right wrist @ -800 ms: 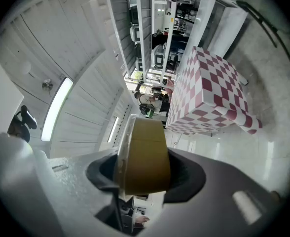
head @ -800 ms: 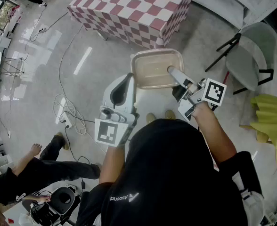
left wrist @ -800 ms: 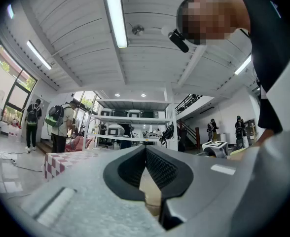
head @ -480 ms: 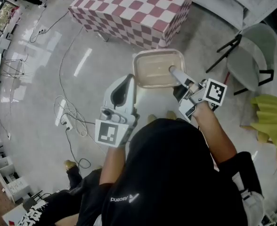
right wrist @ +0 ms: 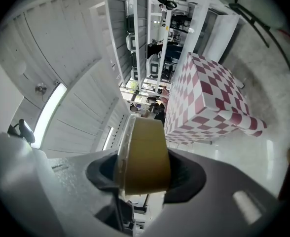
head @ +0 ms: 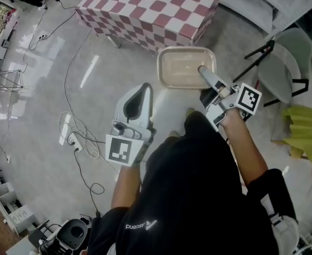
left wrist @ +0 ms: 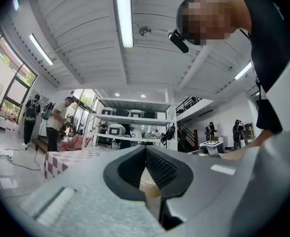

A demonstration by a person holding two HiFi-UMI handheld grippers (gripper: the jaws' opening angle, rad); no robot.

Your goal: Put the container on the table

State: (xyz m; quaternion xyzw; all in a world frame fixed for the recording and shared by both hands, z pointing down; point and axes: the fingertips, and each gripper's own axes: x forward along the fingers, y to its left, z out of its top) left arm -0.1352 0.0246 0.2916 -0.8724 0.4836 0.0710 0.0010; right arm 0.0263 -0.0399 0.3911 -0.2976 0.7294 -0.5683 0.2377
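A shallow beige plastic container (head: 183, 65) hangs in the air over the floor, just short of the near corner of the pink-and-white checkered table (head: 150, 9). My right gripper (head: 204, 70) is shut on its near right rim, one finger lying inside the tray. In the right gripper view the container (right wrist: 144, 152) stands edge-on between the pads, and the table (right wrist: 209, 98) lies beyond it. My left gripper (head: 140, 92) is to the container's lower left, apart from it, shut and holding nothing. Its pads (left wrist: 157, 167) meet at the tip.
Cables (head: 76, 126) and a power strip (head: 70, 134) lie on the floor at left. A grey chair (head: 283, 68) and a yellow cloth (head: 304, 132) stand at right. Shelves and people (left wrist: 61, 117) are far off in the left gripper view.
The right gripper has carried the container up and to the right, closer to the table's corner. The left gripper has stayed behind. A person at lower left has left the view.
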